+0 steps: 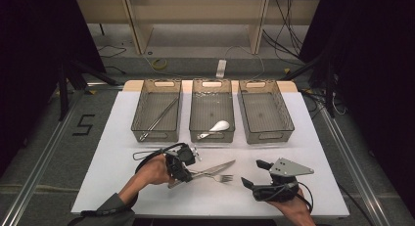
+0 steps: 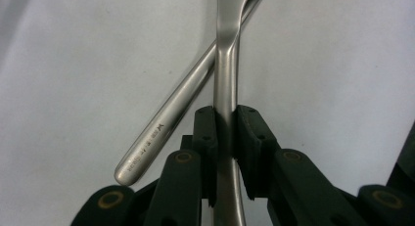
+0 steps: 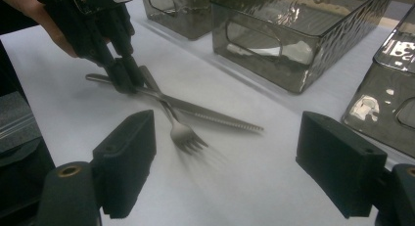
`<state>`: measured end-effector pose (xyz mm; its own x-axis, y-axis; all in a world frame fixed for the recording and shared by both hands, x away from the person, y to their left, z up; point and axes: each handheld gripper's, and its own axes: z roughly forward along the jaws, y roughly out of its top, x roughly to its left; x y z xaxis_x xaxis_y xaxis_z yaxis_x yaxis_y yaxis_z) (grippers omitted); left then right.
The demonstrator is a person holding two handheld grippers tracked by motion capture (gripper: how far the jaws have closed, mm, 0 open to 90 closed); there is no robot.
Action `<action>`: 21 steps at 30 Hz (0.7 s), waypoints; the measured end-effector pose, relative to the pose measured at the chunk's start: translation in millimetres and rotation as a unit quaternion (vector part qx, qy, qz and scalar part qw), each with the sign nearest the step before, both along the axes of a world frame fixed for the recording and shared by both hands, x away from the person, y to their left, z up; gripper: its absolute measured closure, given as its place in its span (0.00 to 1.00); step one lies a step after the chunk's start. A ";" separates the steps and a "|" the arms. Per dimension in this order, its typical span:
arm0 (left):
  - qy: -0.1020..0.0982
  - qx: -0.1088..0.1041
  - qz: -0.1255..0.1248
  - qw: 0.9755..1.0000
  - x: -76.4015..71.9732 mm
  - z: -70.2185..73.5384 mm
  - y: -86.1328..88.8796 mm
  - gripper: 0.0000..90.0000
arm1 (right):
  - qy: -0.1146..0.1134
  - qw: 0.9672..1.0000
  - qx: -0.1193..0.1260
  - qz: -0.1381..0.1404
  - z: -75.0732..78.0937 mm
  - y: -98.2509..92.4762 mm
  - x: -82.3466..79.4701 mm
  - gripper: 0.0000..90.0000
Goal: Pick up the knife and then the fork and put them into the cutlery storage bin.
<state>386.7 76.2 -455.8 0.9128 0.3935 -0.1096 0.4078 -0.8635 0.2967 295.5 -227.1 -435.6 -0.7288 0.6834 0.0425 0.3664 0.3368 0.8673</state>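
Left bin (image 1: 155, 111): I see chopsticks (image 1: 159, 118).
Middle bin (image 1: 211, 110): spoon (image 1: 215, 128).
Right bin (image 1: 265, 111): bare.
Surface (image 1: 122, 152): fork (image 1: 215, 177) crossing knife (image 1: 215, 168).
Left tongs (image 1: 185, 175): clamped on my fork handle.
Right tongs (image 1: 254, 173): wide.

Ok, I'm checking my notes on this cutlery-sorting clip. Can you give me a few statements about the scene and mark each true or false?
1. The left hand-held gripper is shut on a metal cutlery handle. True.
2. The right hand-held gripper holds the fork. False: its jaws stand open with nothing between them, and the fork lies on the table.
3. A white spoon lies in the middle bin. True.
4. The knife lies in the right bin. False: that bin is empty, and the knife is on the table.
5. The fork and knife cross each other. True.
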 end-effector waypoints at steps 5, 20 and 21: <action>-0.001 -0.009 -0.005 1.000 -1.3 4.9 0.0 0.88 | -0.005 1.000 0.001 0.002 0.5 1.5 -0.2 0.26; 0.006 -0.047 -0.009 0.999 -8.4 28.2 -3.5 0.88 | -0.019 0.999 -0.020 0.043 1.6 28.3 2.6 0.26; 0.006 -0.048 -0.010 0.999 -9.7 29.6 -5.1 0.88 | -0.023 0.998 -0.026 0.048 1.7 32.2 2.9 0.26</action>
